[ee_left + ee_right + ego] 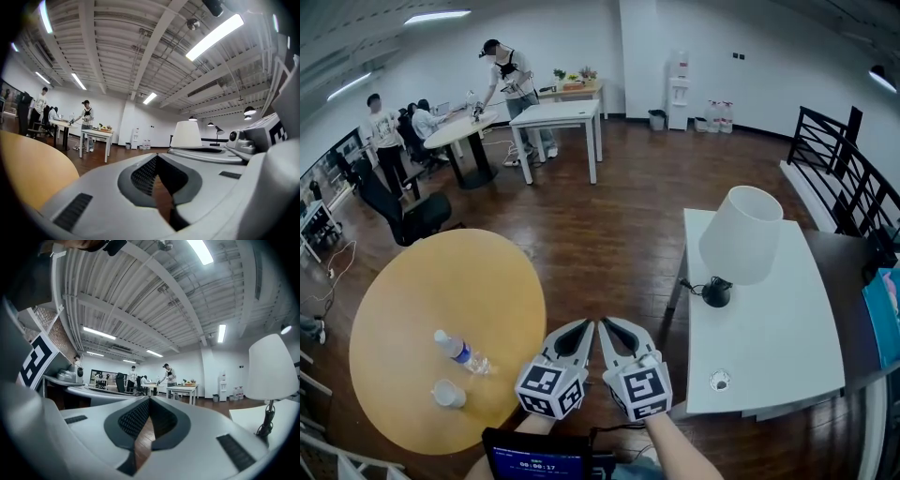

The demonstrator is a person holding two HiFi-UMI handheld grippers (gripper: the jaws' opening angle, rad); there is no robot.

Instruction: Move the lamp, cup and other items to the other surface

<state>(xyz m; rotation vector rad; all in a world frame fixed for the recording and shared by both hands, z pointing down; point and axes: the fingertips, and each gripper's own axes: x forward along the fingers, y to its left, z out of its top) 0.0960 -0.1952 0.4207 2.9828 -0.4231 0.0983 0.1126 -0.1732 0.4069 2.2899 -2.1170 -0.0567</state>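
Observation:
A lamp (pixel 741 234) with a white shade and a black base stands on the white rectangular table (pixel 769 347) at the right. On the round yellow table (pixel 412 300) at the left, a clear water bottle (pixel 461 352) lies beside a small white cup (pixel 447 394). My left gripper (pixel 584 326) and right gripper (pixel 609 324) hang side by side over the wooden floor between the two tables. Both are shut with nothing in them. The left gripper view has shut jaws (pixel 158 158) with the lamp (pixel 186 135) beyond. In the right gripper view, the shut jaws (pixel 149 400) have the lamp (pixel 272 369) to their right.
A black railing (pixel 853 169) and a dark table (pixel 848 272) with a blue item (pixel 886 314) lie right of the white table. Across the room are a black office chair (pixel 403 211), another white table (pixel 558 114) and several people.

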